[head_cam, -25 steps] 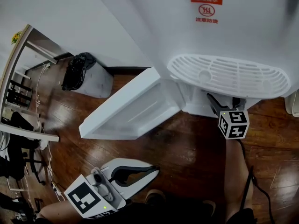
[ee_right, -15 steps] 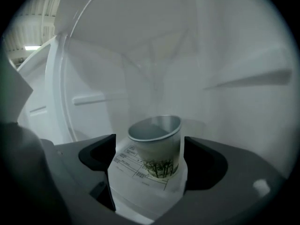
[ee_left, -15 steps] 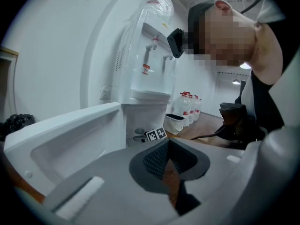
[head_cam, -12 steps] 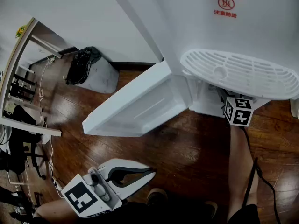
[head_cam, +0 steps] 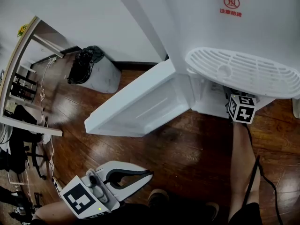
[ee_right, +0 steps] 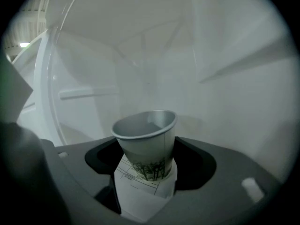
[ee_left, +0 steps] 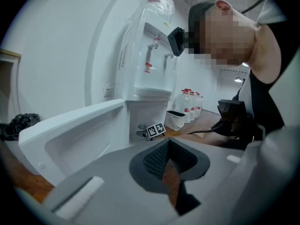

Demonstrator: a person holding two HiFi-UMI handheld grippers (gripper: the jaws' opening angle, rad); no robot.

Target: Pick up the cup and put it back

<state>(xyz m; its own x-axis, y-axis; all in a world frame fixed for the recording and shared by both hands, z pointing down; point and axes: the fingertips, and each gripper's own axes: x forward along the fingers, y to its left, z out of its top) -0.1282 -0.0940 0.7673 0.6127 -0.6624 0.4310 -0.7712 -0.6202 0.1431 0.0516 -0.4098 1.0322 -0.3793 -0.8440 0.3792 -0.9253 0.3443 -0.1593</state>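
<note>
A white paper cup (ee_right: 146,144) with a green bamboo print and a printed label sits tilted between the jaws of my right gripper (ee_right: 147,170), which is shut on it. White cabinet walls surround it in the right gripper view. From the head, only the right gripper's marker cube (head_cam: 241,108) shows, below the drip tray (head_cam: 243,71) of the water dispenser (head_cam: 225,27); its jaws and the cup are hidden. My left gripper (head_cam: 143,175) hangs low over the wooden floor, shut on nothing.
The dispenser's lower cabinet door (head_cam: 136,107) stands swung open to the left. A bin with a black bag (head_cam: 89,71) stands by the wall. Water bottles (ee_left: 190,102) and a white container (ee_left: 176,119) stand beyond the dispenser. A desk edge (head_cam: 28,46) is at far left.
The right gripper's cube has shifted right and up, deeper under the drip tray. The left gripper has stayed low and shut, drifting only slightly.
</note>
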